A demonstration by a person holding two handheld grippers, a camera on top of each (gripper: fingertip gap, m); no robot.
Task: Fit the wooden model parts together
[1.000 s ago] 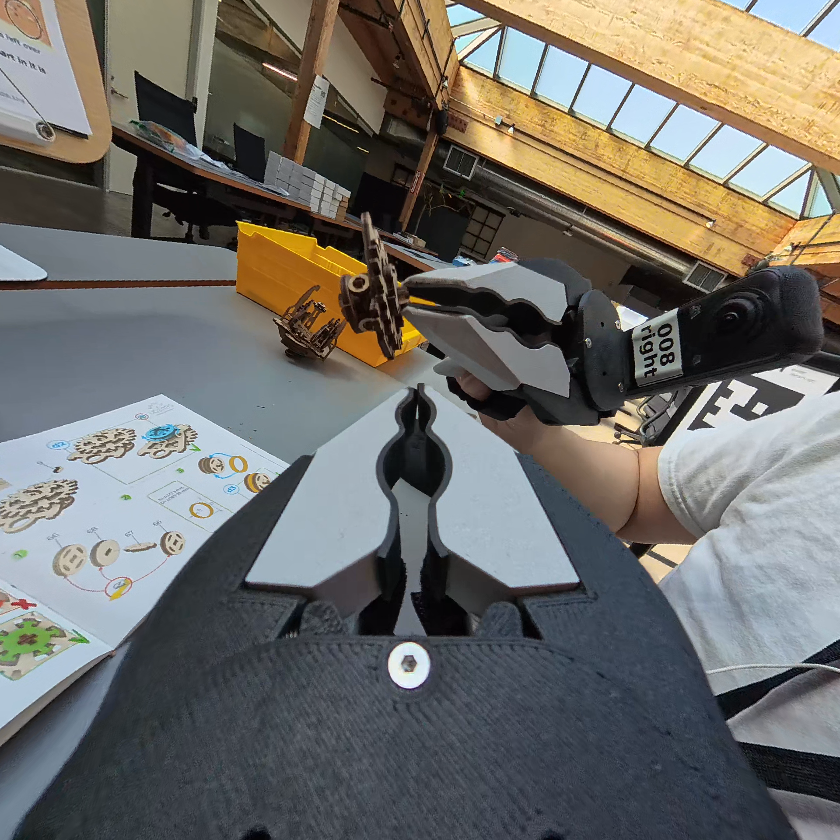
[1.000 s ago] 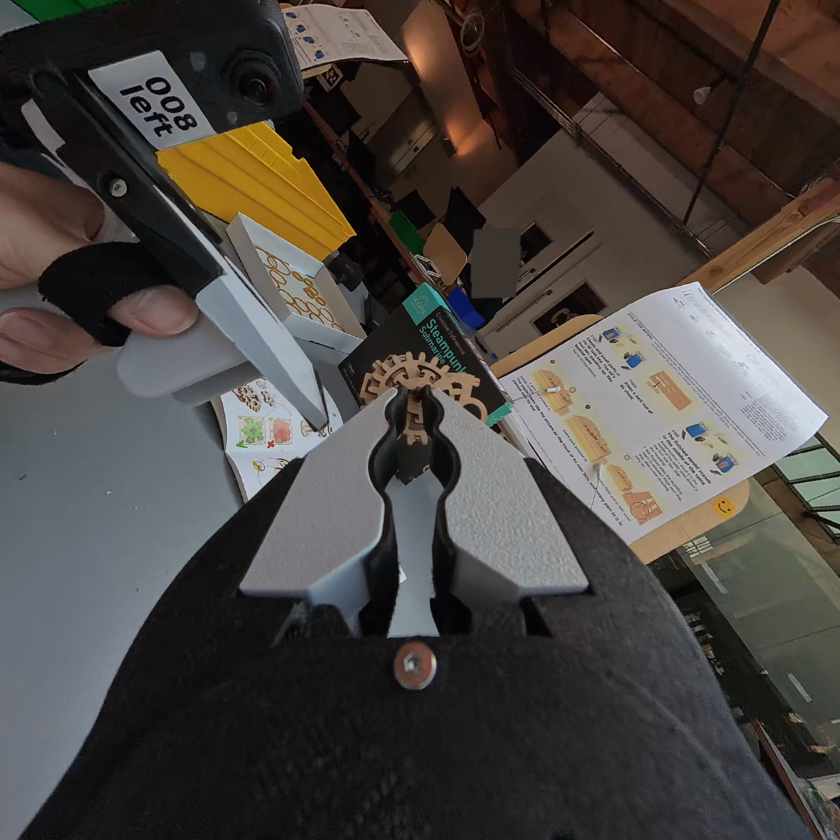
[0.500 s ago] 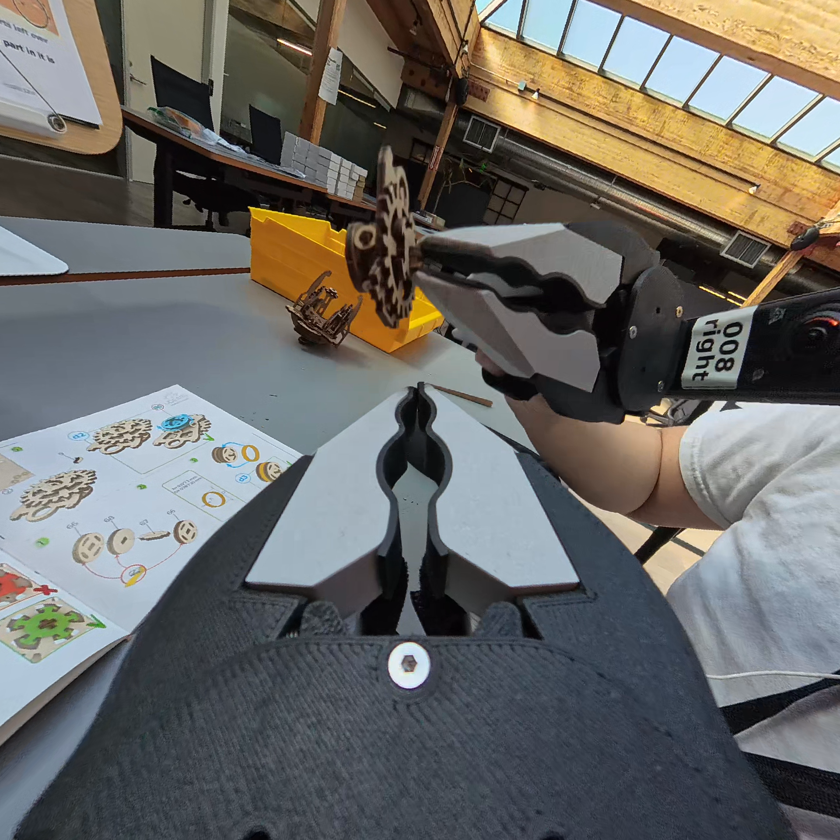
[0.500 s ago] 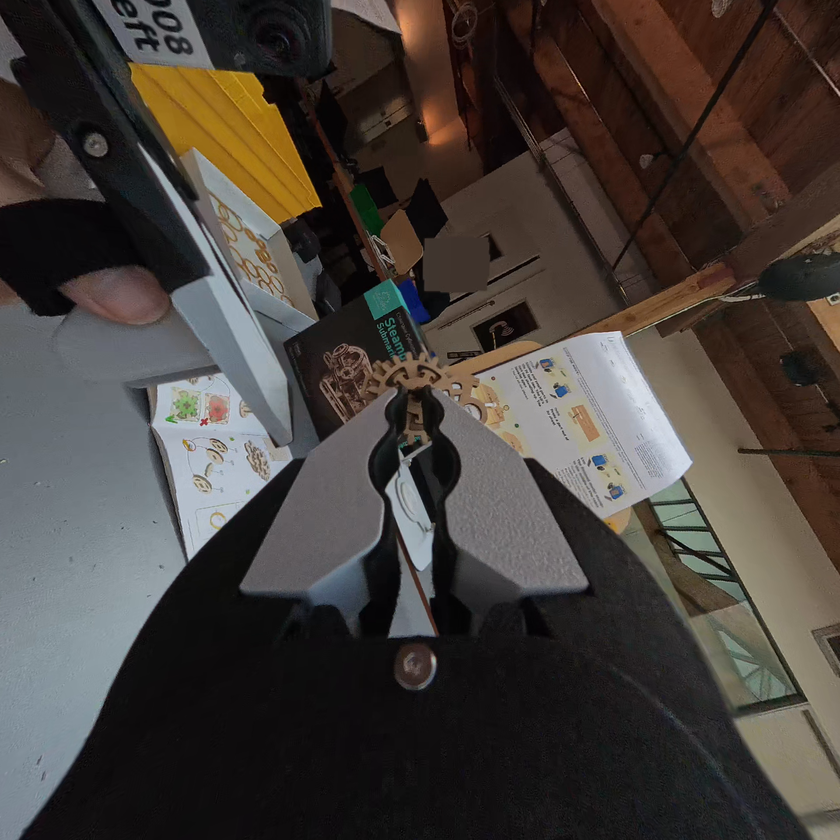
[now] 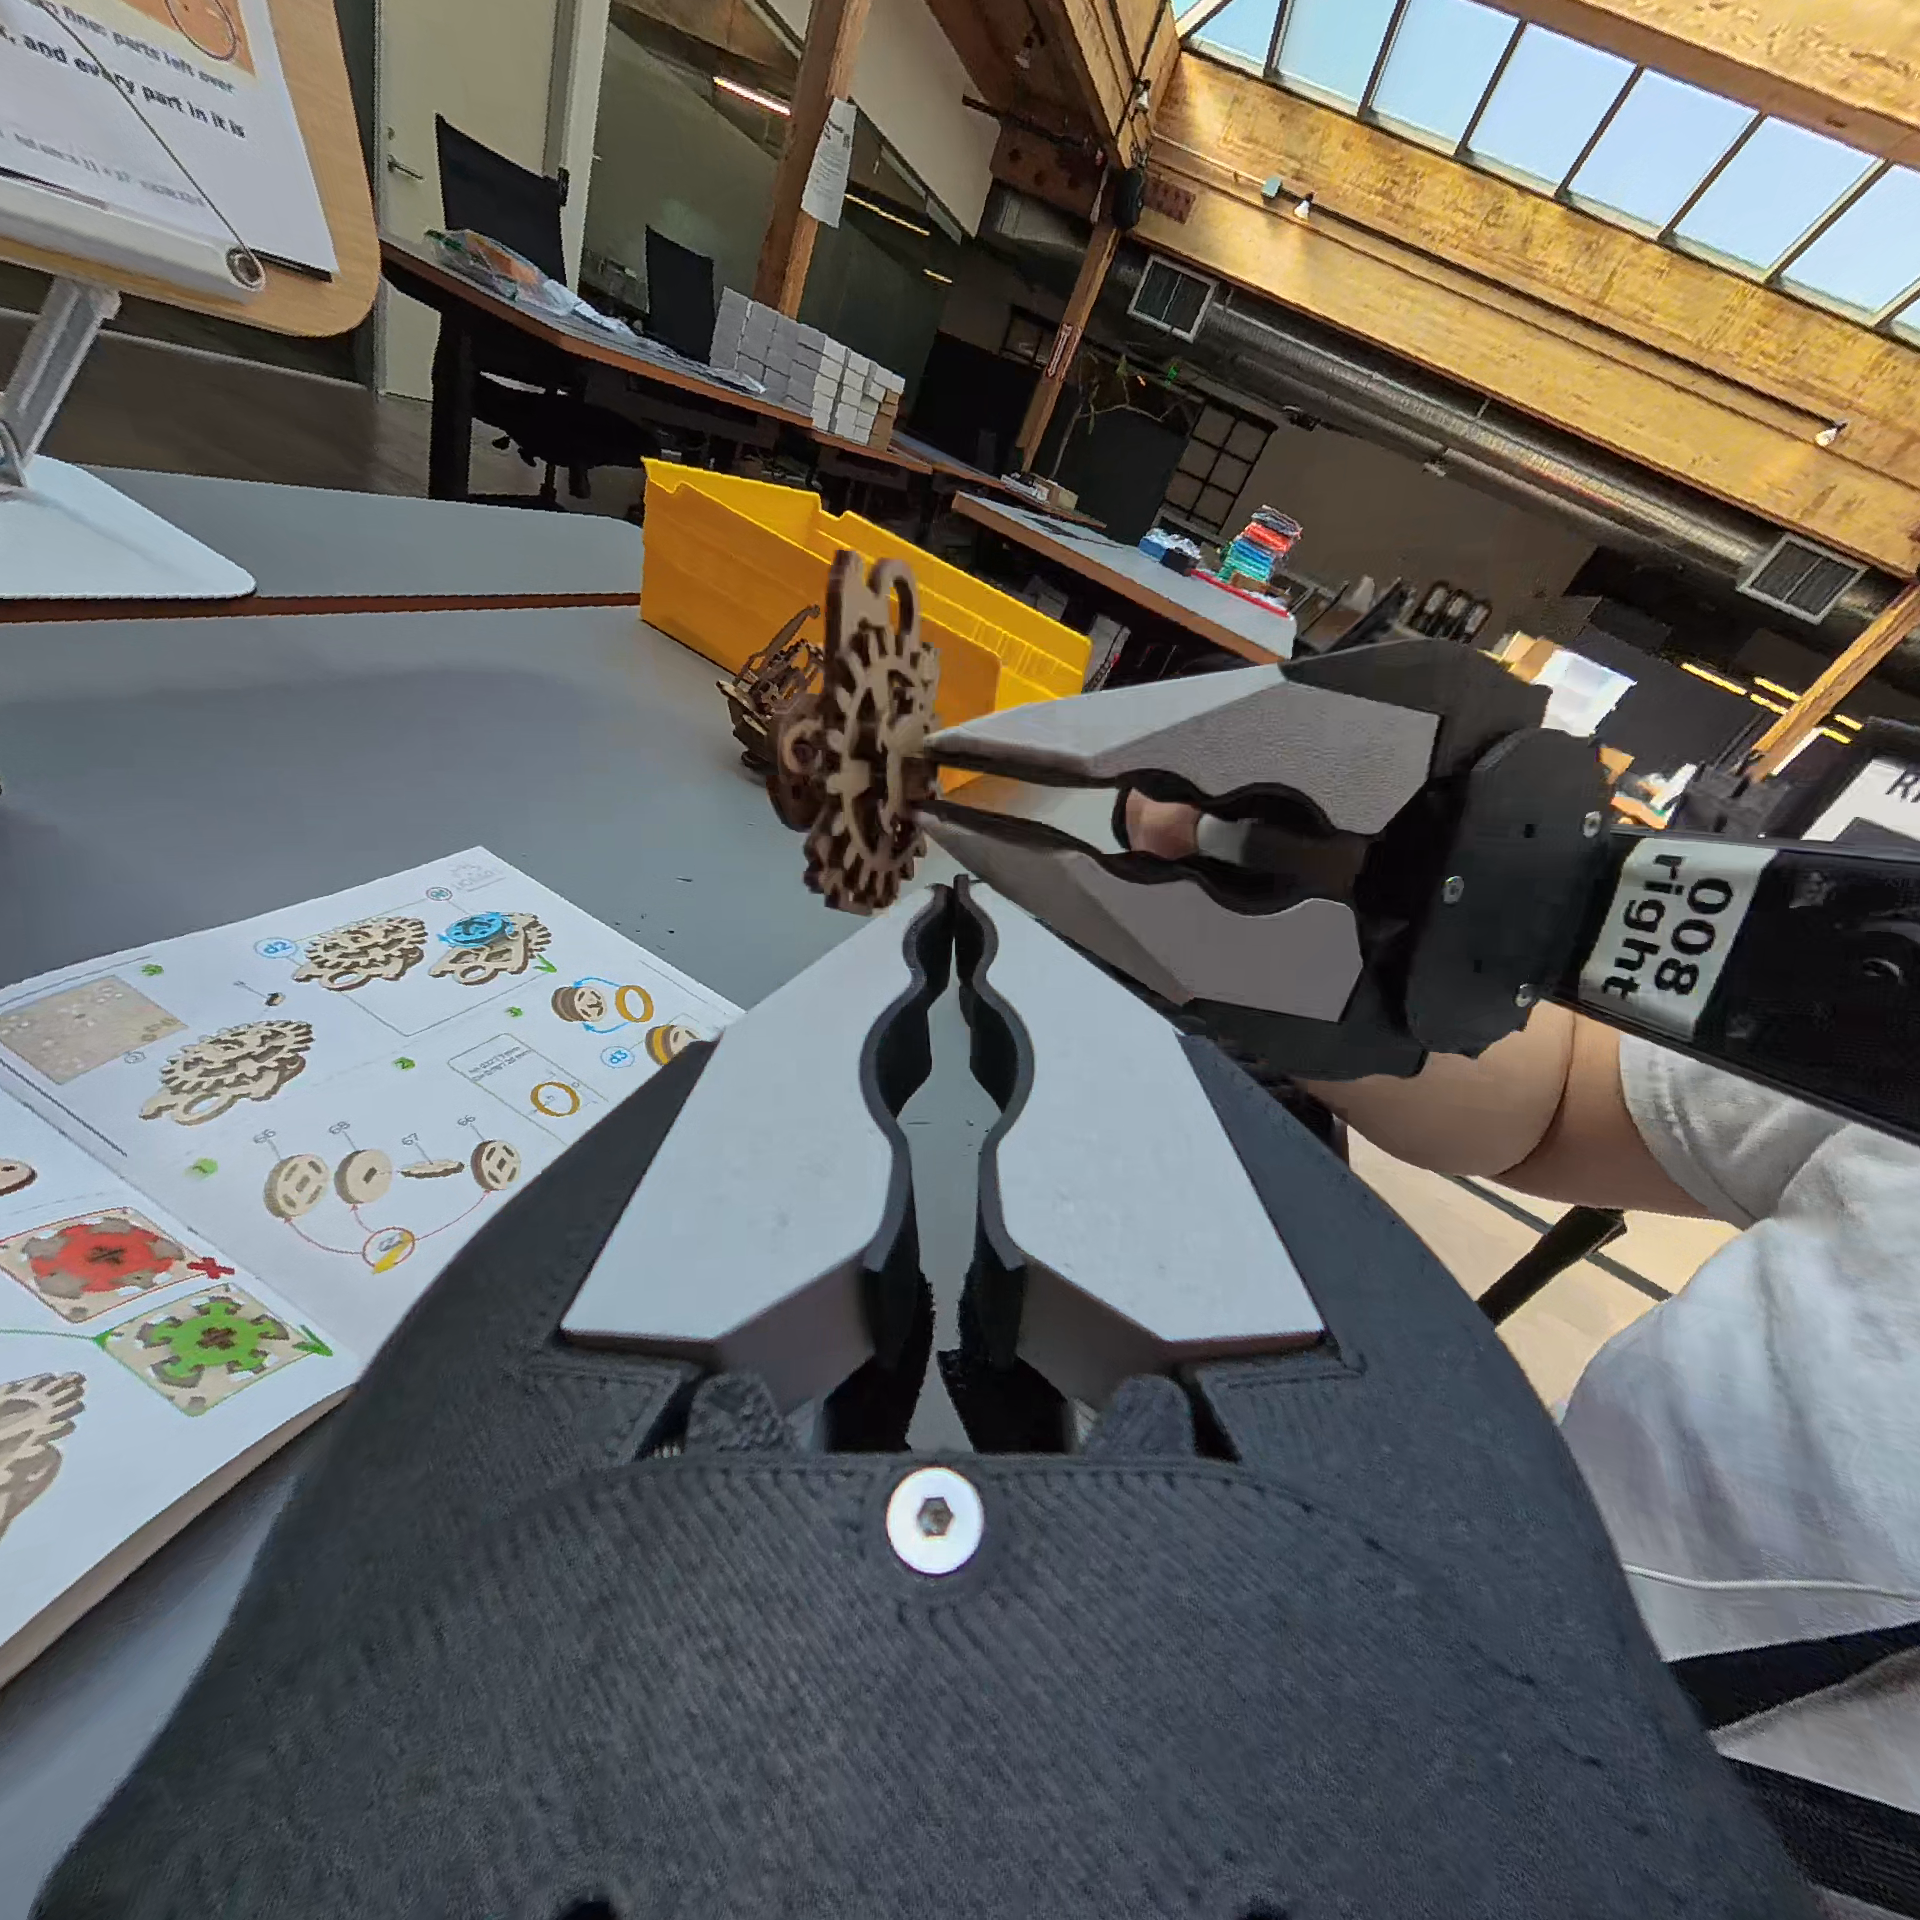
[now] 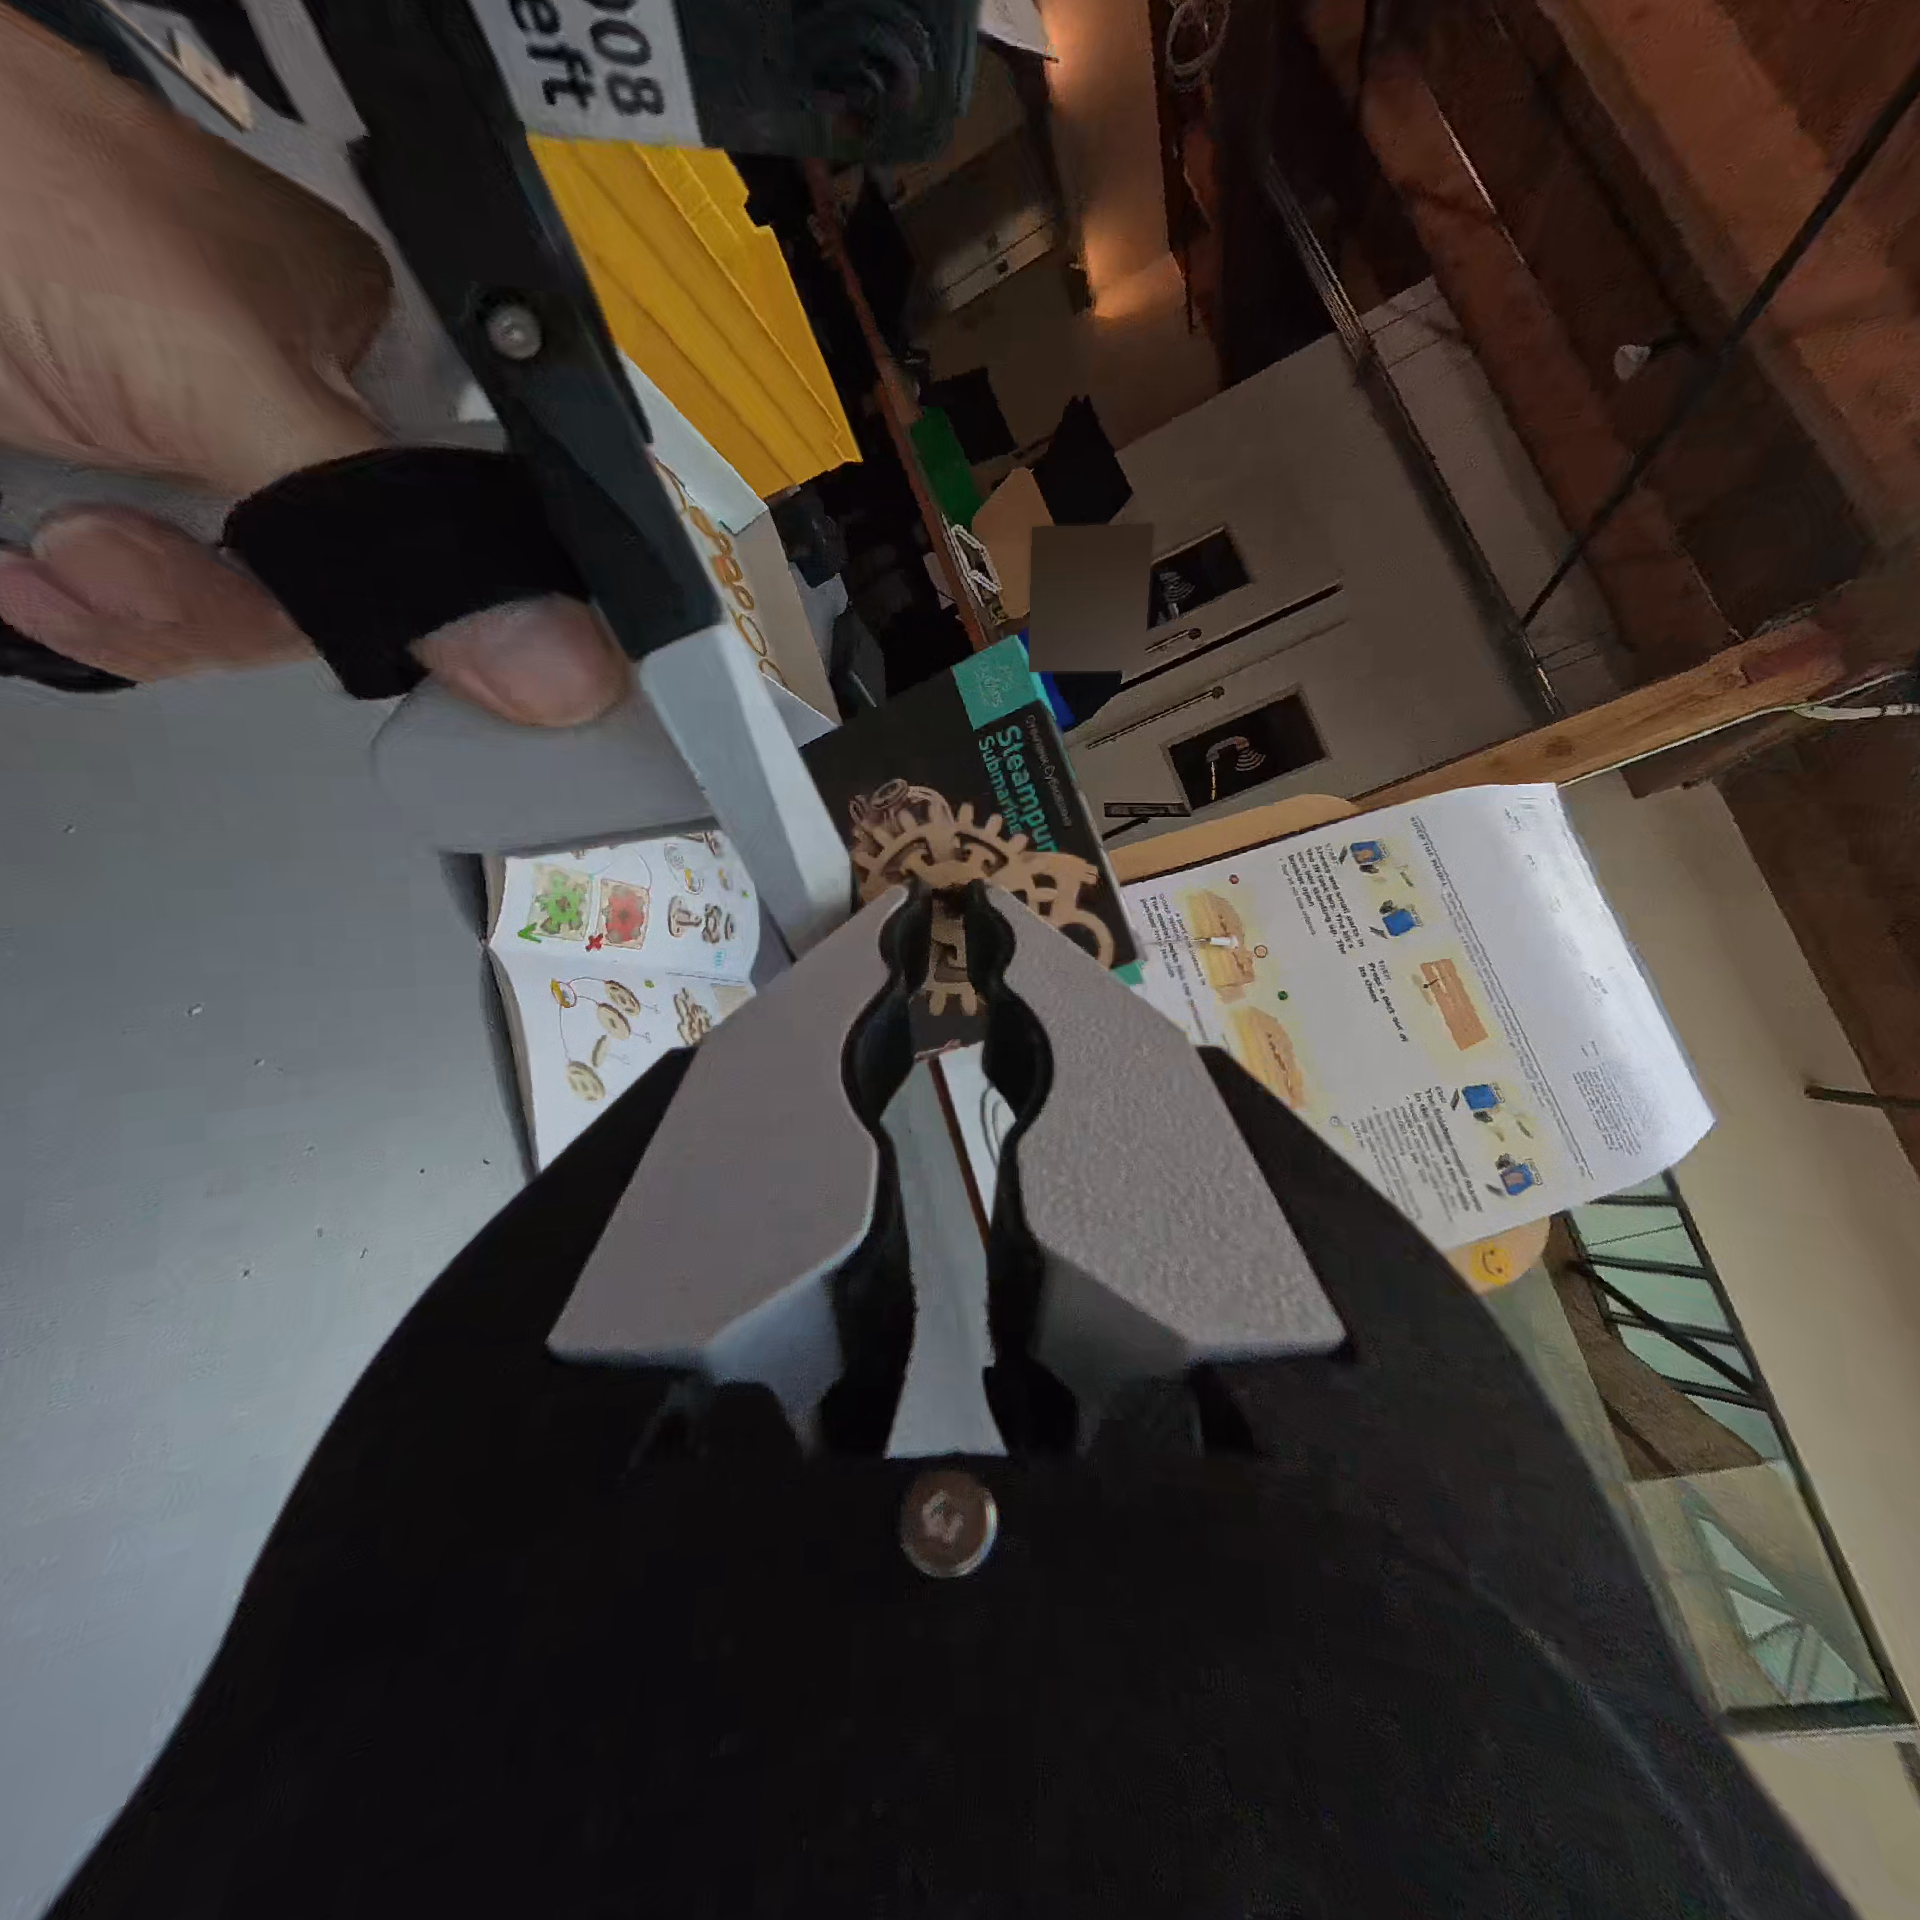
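In the left wrist view, your left claw (image 5: 952, 902) is closed and empty above the grey surface (image 5: 312, 769). Your right claw (image 5: 923, 777) pinches the gear part (image 5: 860, 750) in the air, beside the booklet (image 5: 312, 1081). A second model (image 5: 764, 681) sits by the yellow bin (image 5: 727, 561).

In the right wrist view, your right claw (image 6: 948, 914) grips the gear part (image 6: 940, 862) at its tips, near the left claw (image 6: 821, 894).

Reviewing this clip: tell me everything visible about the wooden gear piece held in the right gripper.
The wooden gear piece is a flat, pale plywood cutout with dark scorched edges, toothed around its rim and pierced by openwork slots, with a loop at its top. A smaller, darker round part sits on its far face. It is held off the table, standing roughly upright and edge-on to the right gripper, whose fingertips pinch it near its middle. Nothing else touches it. The shut, empty left gripper points at it from just below.
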